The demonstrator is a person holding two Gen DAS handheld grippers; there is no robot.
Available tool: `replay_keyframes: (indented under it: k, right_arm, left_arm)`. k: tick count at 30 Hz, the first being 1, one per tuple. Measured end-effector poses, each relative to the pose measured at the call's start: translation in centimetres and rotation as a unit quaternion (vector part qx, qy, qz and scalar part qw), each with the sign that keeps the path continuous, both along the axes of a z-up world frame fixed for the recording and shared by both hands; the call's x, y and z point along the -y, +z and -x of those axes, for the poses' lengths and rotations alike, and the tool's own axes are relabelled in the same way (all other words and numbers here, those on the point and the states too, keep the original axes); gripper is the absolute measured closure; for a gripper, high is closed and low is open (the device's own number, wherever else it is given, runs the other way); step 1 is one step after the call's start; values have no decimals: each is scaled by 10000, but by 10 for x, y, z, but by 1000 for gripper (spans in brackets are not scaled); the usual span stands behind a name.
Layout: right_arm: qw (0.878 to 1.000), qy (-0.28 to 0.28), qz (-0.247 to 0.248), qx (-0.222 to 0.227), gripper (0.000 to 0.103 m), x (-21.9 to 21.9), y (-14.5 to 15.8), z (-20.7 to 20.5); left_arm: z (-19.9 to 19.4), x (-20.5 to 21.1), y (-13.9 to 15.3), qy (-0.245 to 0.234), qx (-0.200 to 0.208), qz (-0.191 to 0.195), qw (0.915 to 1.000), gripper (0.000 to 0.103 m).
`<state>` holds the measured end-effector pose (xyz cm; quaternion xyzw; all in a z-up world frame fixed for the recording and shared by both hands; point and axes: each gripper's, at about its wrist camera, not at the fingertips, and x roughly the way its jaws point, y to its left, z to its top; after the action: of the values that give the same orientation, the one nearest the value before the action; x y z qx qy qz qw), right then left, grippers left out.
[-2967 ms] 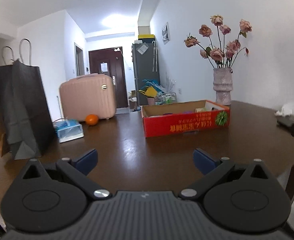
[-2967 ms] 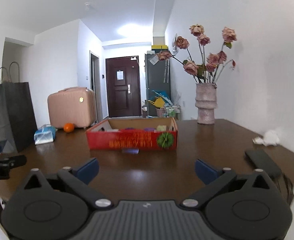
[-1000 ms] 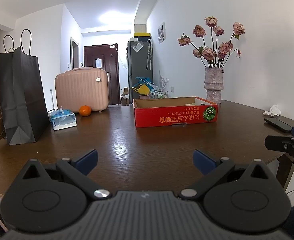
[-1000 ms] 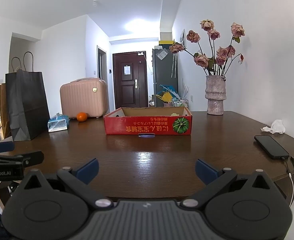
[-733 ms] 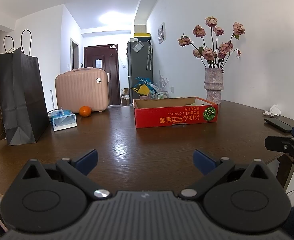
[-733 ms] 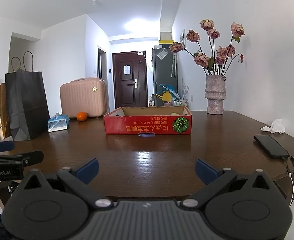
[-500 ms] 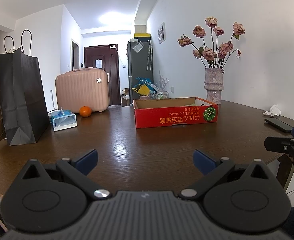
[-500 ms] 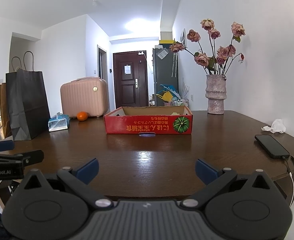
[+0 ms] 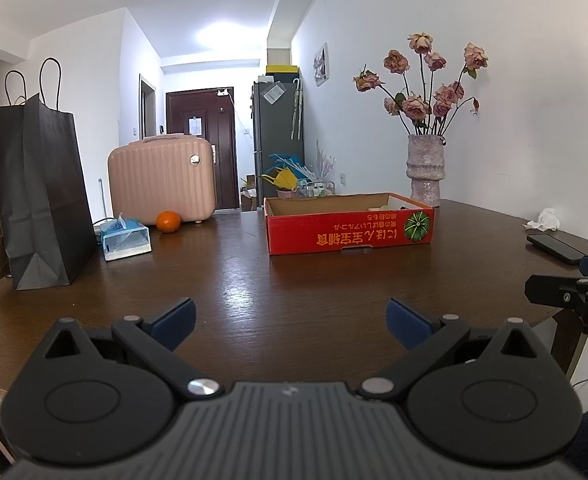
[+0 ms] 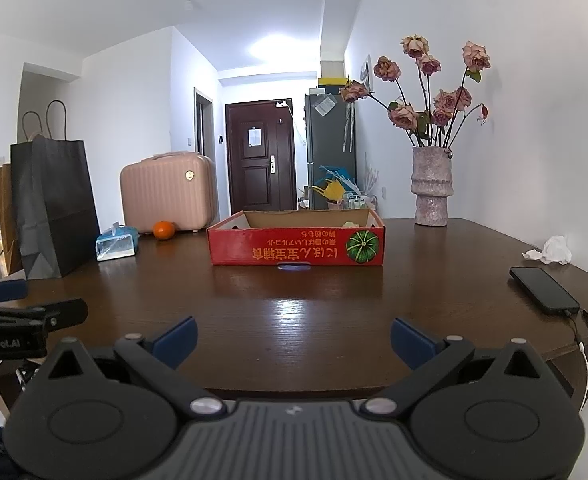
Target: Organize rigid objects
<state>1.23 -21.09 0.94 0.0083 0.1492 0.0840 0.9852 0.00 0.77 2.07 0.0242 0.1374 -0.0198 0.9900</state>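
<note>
A shallow red cardboard box with a green pumpkin print sits in the middle of the dark wooden table; its contents are mostly hidden behind its front wall. My left gripper hovers open and empty over the near table edge, well short of the box. My right gripper is likewise open and empty, facing the box head-on. Each gripper shows at the side edge of the other's view.
A black paper bag, a tissue pack, an orange and a pink suitcase stand at the left. A vase of roses, a crumpled tissue and a cabled phone are at the right.
Over three seconds both grippers pulled back from the box to the near table edge and levelled out. In the last second nothing has visibly moved.
</note>
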Motion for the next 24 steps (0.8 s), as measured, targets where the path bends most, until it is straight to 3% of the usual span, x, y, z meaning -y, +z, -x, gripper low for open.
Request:
replay_keyframes:
  k: [24]
  right_arm:
    - [10000,13,7,-11,0,-3,-1,-1]
  left_arm:
    - [-2,0,-1,5,-15,-1,10000,0]
